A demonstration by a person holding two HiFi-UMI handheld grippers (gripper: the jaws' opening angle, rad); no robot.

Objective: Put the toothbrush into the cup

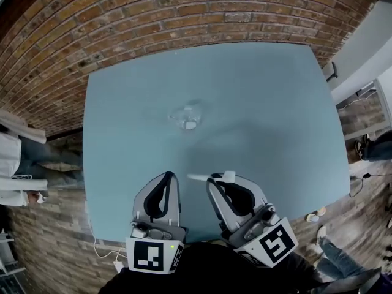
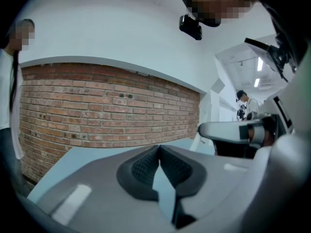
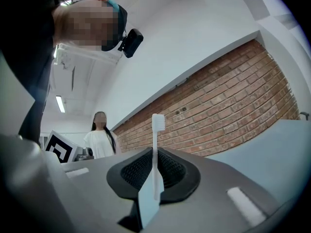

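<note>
Head view: a small clear plastic cup (image 1: 187, 116) sits near the middle of the blue-grey tabletop (image 1: 275, 103). Well apart from it, at the near edge, are the left gripper (image 1: 168, 177) and the right gripper (image 1: 215, 181). A slim white plastic toothbrush (image 1: 199, 177) lies crosswise at the right gripper's tips.

Left gripper view: the dark ribbed fingers (image 2: 143, 169) meet at their tips with nothing between them. A red brick wall (image 2: 97, 106) stands beyond the tabletop.

Right gripper view: the fingers (image 3: 136, 171) are nearly closed and pinch the toothbrush's handle. It stands upright with the bristle head on top.
</note>
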